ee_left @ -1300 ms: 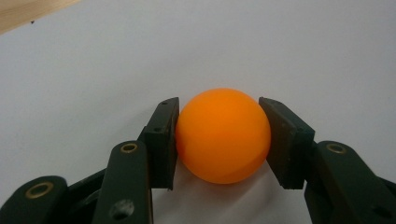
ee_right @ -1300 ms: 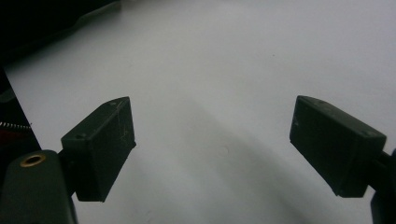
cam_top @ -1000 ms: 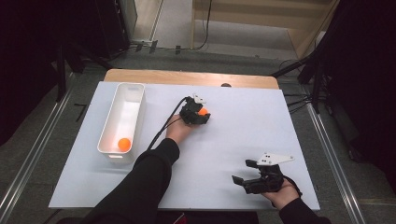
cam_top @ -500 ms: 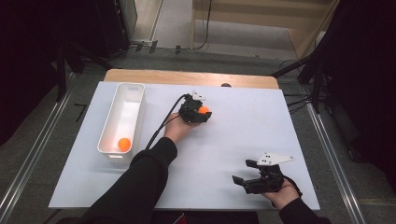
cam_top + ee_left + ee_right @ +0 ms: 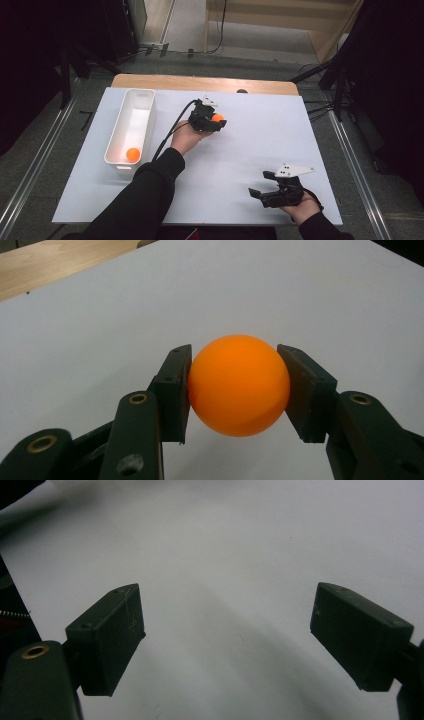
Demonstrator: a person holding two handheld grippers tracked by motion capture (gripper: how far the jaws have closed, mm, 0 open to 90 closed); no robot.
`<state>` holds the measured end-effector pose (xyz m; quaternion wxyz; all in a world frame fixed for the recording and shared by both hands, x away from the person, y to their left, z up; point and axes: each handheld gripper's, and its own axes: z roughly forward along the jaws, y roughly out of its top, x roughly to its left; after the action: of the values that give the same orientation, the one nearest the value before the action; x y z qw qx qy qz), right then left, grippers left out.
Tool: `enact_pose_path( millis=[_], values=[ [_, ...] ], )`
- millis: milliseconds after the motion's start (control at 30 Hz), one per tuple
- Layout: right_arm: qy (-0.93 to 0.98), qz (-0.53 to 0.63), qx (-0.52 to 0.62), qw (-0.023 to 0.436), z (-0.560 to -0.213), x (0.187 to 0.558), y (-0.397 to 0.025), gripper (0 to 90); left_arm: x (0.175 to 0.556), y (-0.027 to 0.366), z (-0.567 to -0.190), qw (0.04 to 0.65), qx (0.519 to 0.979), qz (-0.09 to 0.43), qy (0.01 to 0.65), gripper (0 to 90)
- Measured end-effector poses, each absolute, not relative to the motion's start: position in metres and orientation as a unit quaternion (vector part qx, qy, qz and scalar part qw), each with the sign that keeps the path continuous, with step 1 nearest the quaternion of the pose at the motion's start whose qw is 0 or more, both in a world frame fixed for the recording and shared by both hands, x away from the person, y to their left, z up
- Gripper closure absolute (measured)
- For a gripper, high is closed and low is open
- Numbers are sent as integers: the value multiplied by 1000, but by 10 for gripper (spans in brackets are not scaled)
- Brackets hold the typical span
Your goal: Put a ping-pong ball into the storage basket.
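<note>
Left gripper (image 5: 235, 385) clamped on orange ball (image 5: 239, 385); right gripper (image 5: 225, 640) wide open, empty. Keep squeeze light, carry toward white bin (image 5: 116, 145) at nine o'clock.

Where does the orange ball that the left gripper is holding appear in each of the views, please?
High view: the held orange ball sits at the table's middle, far half, at the tip of the left gripper.
Left gripper view: picture centre, clamped between the two black fingers.
Right gripper view: open fingers over bare table, no ball between them.
Shared landmark: the white table top.
</note>
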<state>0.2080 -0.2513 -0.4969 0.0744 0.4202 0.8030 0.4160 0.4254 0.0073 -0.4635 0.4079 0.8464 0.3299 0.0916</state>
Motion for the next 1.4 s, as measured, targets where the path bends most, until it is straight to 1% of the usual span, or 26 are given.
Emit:
enact_pose_path(
  millis=[467,833,1400],
  values=[
    [801,416,425,73,-497,208,-252,125,407,21,-448,416,849,86,313,509],
    [799,417,426,76,-497,208,-253,125,395,32,-448,420,849,76,312,509],
    [797,418,428,79,-495,207,-250,125,391,40,-443,427,848,72,307,508]
  ],
)
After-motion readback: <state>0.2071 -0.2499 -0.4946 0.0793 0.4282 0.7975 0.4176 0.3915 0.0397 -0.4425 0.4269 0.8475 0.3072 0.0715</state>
